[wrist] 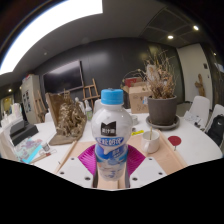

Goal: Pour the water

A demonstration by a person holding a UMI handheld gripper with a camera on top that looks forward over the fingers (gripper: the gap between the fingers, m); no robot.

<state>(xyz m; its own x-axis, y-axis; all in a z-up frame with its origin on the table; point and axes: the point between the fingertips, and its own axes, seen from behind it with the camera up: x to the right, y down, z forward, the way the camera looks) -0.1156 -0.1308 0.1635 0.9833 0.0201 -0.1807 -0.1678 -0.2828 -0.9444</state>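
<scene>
A clear water bottle (111, 125) with a blue cap (112, 97) and a blue-and-white label stands upright between my fingers. My gripper (111, 166) is shut on it: the pink pads (89, 159) press against both sides of its lower body. The bottle's base is hidden low between the fingers. A small pale cup (152, 140) stands on the white table (190, 150) just right of the bottle and a little beyond it.
A dark pot with dried plants (162, 105) stands behind the cup. A box of dried twigs (68, 116) sits at the left, with a wooden stick (68, 154) lying in front of it. Chairs and shelves ring the table.
</scene>
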